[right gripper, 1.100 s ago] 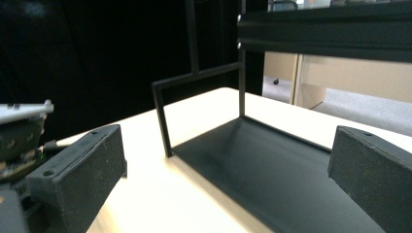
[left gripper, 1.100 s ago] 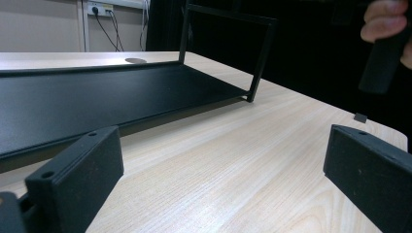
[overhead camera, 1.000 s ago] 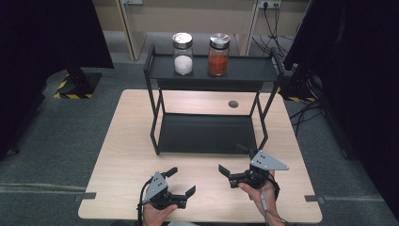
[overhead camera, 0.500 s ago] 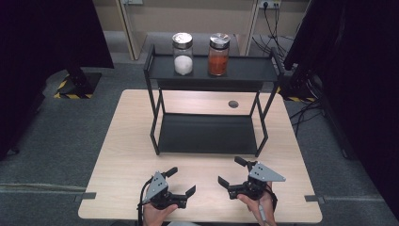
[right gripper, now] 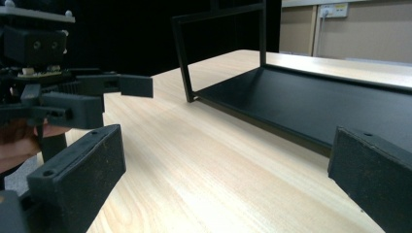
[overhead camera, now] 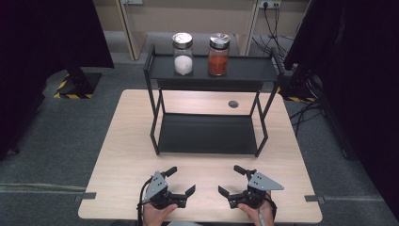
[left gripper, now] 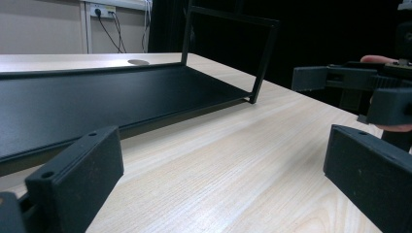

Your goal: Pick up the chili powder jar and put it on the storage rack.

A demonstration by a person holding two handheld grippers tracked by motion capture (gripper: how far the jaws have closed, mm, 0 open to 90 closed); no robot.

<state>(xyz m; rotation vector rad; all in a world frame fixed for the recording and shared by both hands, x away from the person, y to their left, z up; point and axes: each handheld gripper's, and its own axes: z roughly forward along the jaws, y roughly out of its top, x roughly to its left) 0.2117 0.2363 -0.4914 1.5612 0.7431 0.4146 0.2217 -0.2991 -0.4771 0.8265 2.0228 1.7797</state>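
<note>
**Black grippers wide open at the near table edge**

Black two-jaw left gripper (overhead camera: 180, 183) sits at the lower centre-left of the high view, jaws spread wide and holding nothing. The black right gripper (overhead camera: 233, 181), topped by a grey three-cornered plate, lies lower centre-right, just as wide open and empty. Both rest low over the pale wooden table (overhead camera: 117, 160), near each other but apart, with the black metal two-tier shelf rack (overhead camera: 207, 134) above them in the frame. On the rack's top tier, upper centre, stand a glass jar of white powder (overhead camera: 182, 54) and a glass jar of orange-red powder (overhead camera: 219, 54); their contents are probably seasoning, too small to tell.
</note>
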